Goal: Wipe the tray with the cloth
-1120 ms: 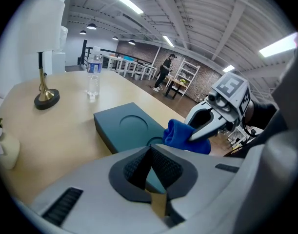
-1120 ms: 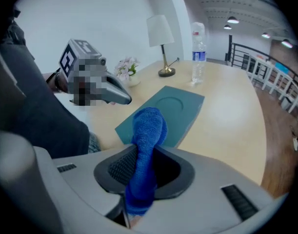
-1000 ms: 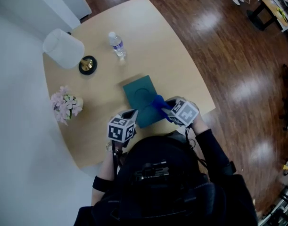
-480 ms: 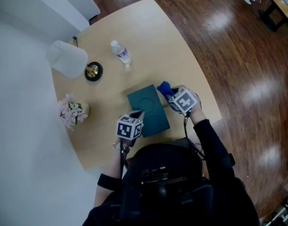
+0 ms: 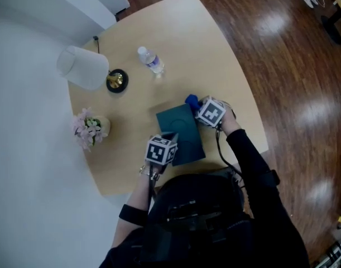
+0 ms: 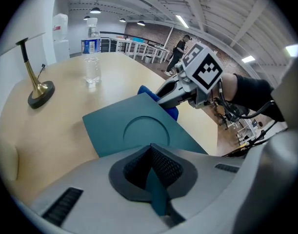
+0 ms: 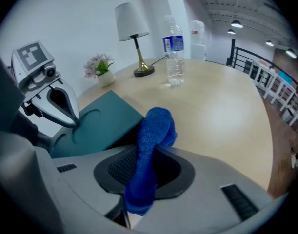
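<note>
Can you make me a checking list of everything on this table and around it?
Surface: pale wooden table, no spills seen.
Job's things: teal tray; blue cloth by its far right corner.
Clutter: lamp, water bottle, potted flowers.
Grippers: left claw shut on the tray's near edge; right claw shut on the cloth.
Cables: black cable beside the right sleeve.
Surroundings: dark wooden floor, white wall.
</note>
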Demonstrator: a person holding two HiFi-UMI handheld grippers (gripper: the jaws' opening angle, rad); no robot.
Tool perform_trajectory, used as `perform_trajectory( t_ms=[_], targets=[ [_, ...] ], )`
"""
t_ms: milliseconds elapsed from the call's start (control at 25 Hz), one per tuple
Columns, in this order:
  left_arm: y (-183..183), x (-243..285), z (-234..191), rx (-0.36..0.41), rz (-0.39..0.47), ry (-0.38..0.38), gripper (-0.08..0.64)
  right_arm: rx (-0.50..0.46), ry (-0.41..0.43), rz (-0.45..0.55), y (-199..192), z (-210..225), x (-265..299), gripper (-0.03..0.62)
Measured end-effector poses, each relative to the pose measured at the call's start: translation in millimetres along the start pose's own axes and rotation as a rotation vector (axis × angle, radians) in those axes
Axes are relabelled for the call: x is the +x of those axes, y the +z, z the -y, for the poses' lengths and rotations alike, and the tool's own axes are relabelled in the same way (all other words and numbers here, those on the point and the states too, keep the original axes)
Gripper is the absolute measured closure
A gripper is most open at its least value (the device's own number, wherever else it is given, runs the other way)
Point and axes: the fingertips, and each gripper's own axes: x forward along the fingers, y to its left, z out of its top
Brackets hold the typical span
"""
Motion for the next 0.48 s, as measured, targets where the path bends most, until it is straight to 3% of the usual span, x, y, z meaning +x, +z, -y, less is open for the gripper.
perform_trajectory(
  t_ms=[160, 480],
  targets=[
    [3.3, 4.1, 1.4, 0.05, -0.079, -0.014, 0.56, -0.042, 0.034, -0.004, -1.3, -11.4, -3.3, 0.498],
    [5.0, 3.6, -0.3, 0.053, -0.062, -0.042, 0.56, -0.058, 0.173, -0.057, -52.8, -72.8, -20.4, 0.498]
  ],
)
